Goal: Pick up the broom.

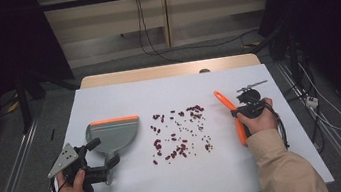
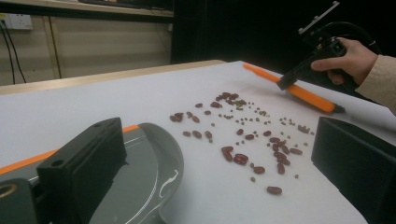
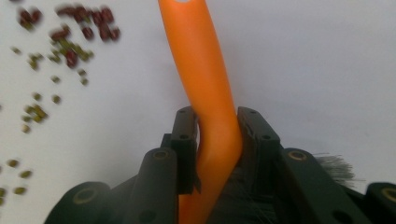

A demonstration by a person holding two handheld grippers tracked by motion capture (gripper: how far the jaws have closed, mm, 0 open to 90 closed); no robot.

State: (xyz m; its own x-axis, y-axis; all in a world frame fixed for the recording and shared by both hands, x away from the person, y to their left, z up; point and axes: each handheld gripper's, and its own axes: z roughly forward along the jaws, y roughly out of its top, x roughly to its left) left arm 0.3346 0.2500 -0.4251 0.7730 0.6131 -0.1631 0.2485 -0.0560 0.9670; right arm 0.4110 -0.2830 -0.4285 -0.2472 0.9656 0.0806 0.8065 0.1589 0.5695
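your right gripper point(image 3: 215, 135) is clamped on the orange brush handle point(image 3: 205, 79), right of the scattered beans point(image 1: 178, 132). your left gripper point(image 1: 97, 159) has its jaws spread apart around the grey dustpan point(image 1: 113, 134).

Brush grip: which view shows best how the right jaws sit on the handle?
Right gripper view: the right gripper has its jaws pressed on both sides of the orange brush handle, bristles behind. High view shows the whole brush lying right of the beans. Left gripper view shows it far off, gripped mid-handle.
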